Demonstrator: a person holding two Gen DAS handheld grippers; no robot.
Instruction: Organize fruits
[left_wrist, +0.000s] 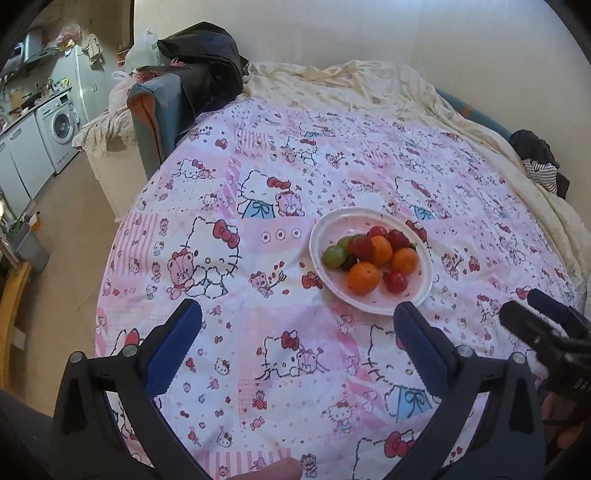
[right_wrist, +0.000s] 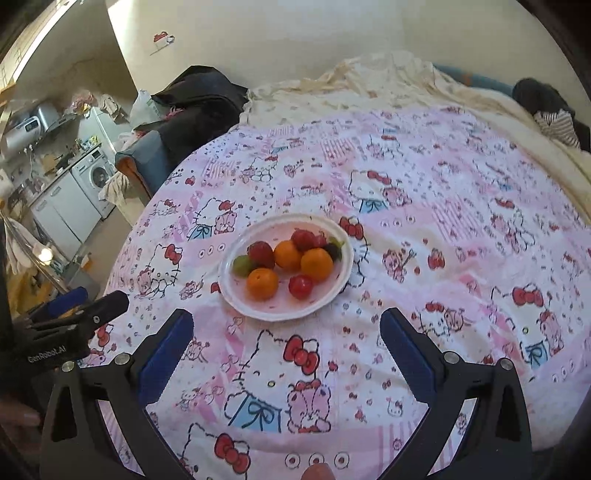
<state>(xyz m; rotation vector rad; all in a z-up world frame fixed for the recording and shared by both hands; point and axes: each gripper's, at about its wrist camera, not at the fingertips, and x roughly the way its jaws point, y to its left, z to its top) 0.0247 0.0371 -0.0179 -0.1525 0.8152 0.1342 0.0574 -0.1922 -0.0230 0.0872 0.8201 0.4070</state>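
While both grippers hover over the bed (left_wrist: 258, 147), white plate (left_wrist: 317, 236) of fruits (left_wrist: 373, 254) ahead of left gripper (left_wrist: 297, 314), jaws wide and empty, right gripper (right_wrist: 286, 321) likewise (wall sticker (right_wrist: 163, 38) only in right view)

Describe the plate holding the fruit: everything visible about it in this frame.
The plate is white, shallow and round-to-oval, with a raised rim and a pinkish inner face with small red specks; it looks like thin foam or paper. It lies flat on the pink cartoon-cat bedspread, just beyond both open hand-held grippers, neither touching it. Piled in it are three orange citrus fruits, several red fruits, at least one green fruit and a dark item, bunched towards its middle and far side, leaving the near part bare.
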